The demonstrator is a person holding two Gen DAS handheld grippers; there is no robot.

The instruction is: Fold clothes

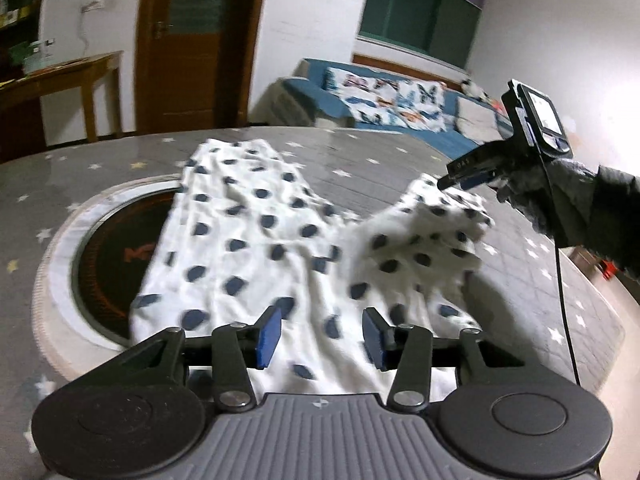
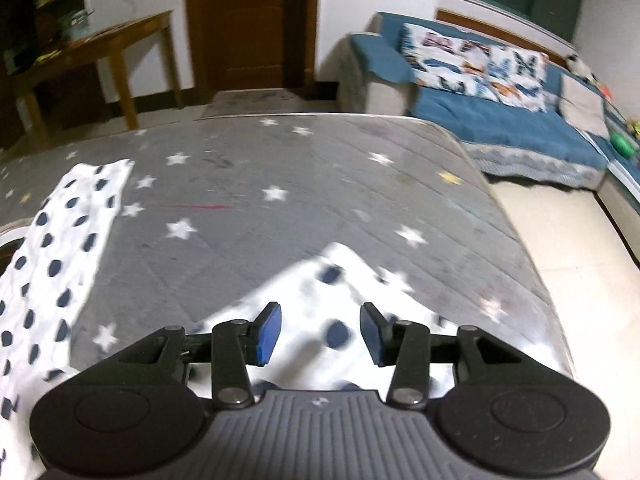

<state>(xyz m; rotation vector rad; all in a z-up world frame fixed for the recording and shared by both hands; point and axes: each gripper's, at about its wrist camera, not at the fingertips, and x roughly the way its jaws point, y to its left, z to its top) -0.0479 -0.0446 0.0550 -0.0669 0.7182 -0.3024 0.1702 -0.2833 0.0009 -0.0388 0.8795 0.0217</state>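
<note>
Together, we held both the left gripper and right gripper spread over the spotted garment rumpled mid-table; its raised fold near the right edge risked slumping crooked.

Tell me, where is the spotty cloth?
The white cloth with dark blue spots lies on the grey star-patterned table cover, partly over the round heater opening at left.

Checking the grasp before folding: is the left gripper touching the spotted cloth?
Apart. In the left wrist view the left gripper is open, and the spotted cloth shows between its pads, unpinched.
</note>
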